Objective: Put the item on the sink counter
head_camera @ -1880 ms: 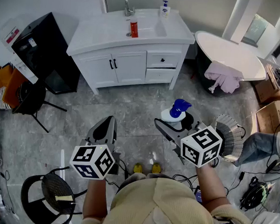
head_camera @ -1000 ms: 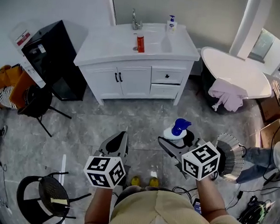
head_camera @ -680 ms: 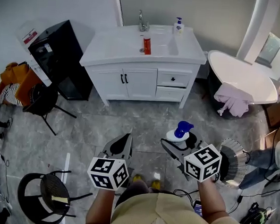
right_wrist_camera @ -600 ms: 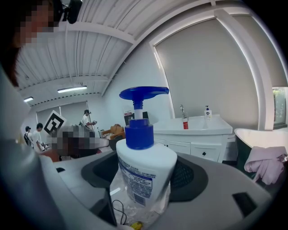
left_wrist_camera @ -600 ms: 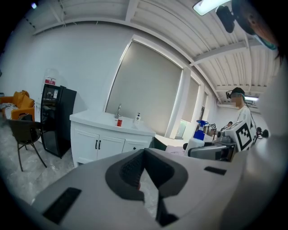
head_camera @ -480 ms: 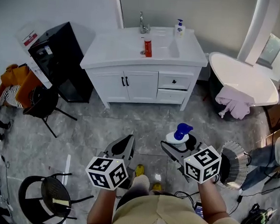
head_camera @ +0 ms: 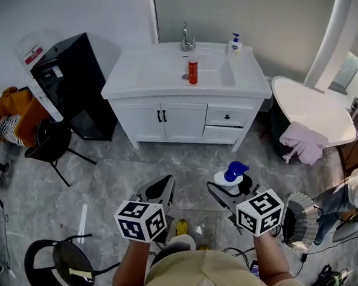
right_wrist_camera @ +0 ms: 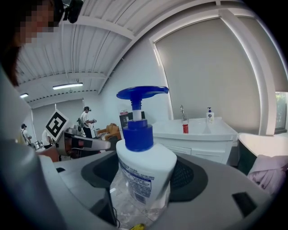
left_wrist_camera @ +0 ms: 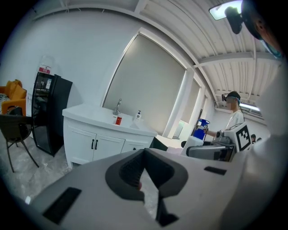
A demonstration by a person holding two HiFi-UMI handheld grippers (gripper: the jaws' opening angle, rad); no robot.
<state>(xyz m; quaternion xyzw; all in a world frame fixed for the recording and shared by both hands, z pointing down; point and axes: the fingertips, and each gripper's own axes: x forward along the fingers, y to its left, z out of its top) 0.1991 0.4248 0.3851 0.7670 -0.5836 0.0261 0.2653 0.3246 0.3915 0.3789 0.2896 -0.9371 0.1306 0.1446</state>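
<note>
A white pump bottle with a blue head (head_camera: 230, 174) stands upright between the jaws of my right gripper (head_camera: 228, 186), which is shut on it. In the right gripper view the bottle (right_wrist_camera: 143, 173) fills the middle. My left gripper (head_camera: 159, 191) is shut and holds nothing; its pads (left_wrist_camera: 135, 173) meet in the left gripper view. Both grippers hang over the grey floor, well short of the white sink counter (head_camera: 147, 68). On the counter stand a red bottle (head_camera: 193, 71), a faucet (head_camera: 186, 38) and a soap dispenser (head_camera: 235, 46).
A black cabinet (head_camera: 68, 81) stands left of the vanity and a bathtub (head_camera: 311, 105) with a pink towel (head_camera: 305, 142) to its right. A black chair (head_camera: 49, 140), a round stool (head_camera: 69, 264), a fan (head_camera: 299, 220) and floor cables surround me. A person (head_camera: 356, 191) is at the right edge.
The vanity has drawn nearer and shifted right in the head view as I walk toward it. Both grippers keep their pose; the right one still holds the bottle.
</note>
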